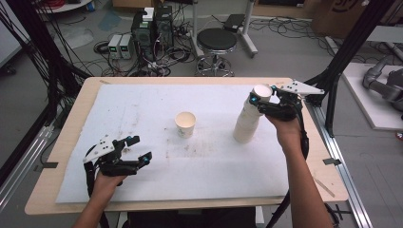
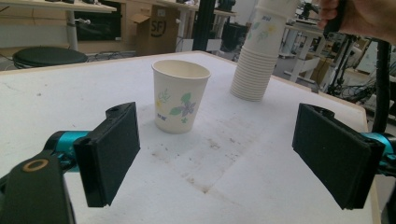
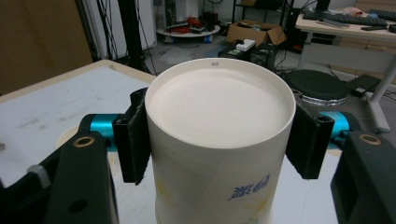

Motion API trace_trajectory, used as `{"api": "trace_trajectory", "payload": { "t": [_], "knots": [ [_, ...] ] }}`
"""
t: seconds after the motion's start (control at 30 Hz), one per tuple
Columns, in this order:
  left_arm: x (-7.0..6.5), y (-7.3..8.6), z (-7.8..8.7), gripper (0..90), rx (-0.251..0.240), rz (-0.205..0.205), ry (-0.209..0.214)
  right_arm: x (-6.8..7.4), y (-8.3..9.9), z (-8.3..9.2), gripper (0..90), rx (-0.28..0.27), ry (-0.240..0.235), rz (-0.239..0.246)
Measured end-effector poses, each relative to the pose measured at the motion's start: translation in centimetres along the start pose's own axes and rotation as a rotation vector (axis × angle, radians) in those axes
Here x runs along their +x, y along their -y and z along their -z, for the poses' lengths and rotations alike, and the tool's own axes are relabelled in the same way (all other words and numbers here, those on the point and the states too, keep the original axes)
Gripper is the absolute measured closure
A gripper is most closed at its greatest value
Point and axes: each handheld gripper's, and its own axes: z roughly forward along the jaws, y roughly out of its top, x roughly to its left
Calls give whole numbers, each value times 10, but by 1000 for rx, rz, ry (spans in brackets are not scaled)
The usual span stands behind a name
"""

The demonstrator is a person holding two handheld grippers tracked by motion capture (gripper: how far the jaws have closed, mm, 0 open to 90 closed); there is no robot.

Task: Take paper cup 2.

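A single paper cup with a flower print stands upright mid-table, also ahead of the left jaws. A tall, slightly leaning stack of upside-down paper cups stands to its right and appears again in the left gripper view. My right gripper is shut on the top cup of that stack, one pad on each side just below its upturned base. My left gripper hovers low at the front left, open and holding nothing, its jaws wide apart and facing the single cup.
A stained white mat covers the wooden table. A black stool, computer boxes and cables sit on the floor beyond the far edge. A black frame post stands at the table's right side.
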Motion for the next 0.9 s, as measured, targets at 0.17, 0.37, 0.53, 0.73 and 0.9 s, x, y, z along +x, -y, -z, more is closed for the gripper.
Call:
{"api": "trace_trajectory", "payload": {
  "t": [0.17, 0.37, 0.53, 0.73, 0.9],
  "knots": [
    [0, 0, 0, 149, -1, 4, 3, 1, -10, 9, 346, -25, 3, 12],
    [0, 0, 0, 149, -2, 2, 8, 4, -18, 20, 350, -49, -2, 29],
    [-1, 1, -2, 149, 3, 2, 16, 11, -20, 34, 353, -77, -24, 53],
    [-2, 1, -2, 149, 4, -2, 22, 24, -13, 49, 353, -97, -102, 86],
    [-4, 1, -3, 149, 8, -2, 31, 38, -3, 59, 353, -100, -177, 101]
  ]
}}
